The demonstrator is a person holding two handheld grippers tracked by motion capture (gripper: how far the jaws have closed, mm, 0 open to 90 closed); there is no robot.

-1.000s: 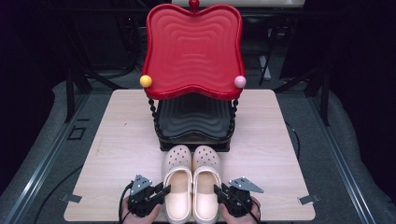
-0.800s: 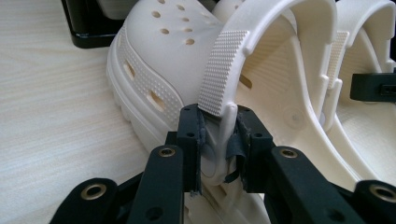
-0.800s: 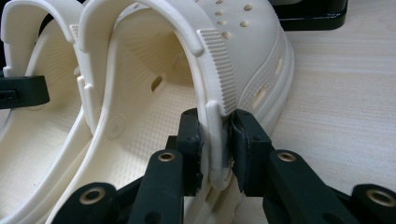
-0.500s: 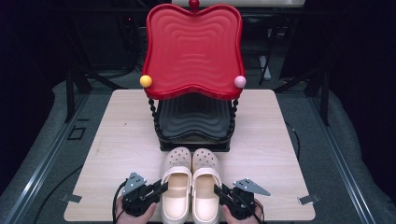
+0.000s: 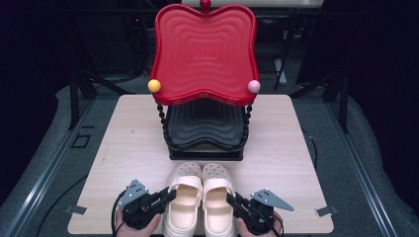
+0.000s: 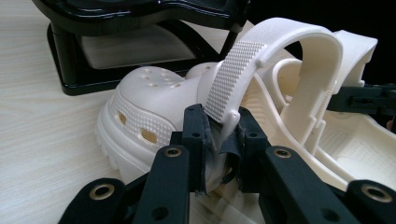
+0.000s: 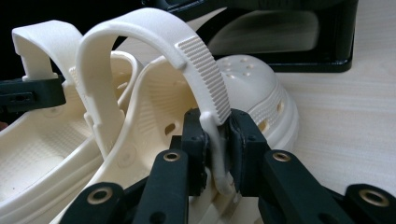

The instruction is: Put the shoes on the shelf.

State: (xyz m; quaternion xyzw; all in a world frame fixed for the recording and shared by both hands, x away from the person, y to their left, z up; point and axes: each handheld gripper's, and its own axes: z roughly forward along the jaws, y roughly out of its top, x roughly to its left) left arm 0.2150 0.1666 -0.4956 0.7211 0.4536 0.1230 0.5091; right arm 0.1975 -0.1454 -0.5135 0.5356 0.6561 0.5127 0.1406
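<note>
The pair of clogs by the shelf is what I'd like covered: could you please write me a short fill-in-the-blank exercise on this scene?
1. The left gripper is shut on the ____ of the left clog.
2. The right gripper grips the right clog in the same way, so the number of clogs held is ____.
3. The upper tray of the shelf is ____ in colour.
4. The lower tray is ____.

Missing words: strap; two; red; black

Cream clogs (image 5: 201,197) side by side, toes toward rack (image 5: 205,143).
</note>
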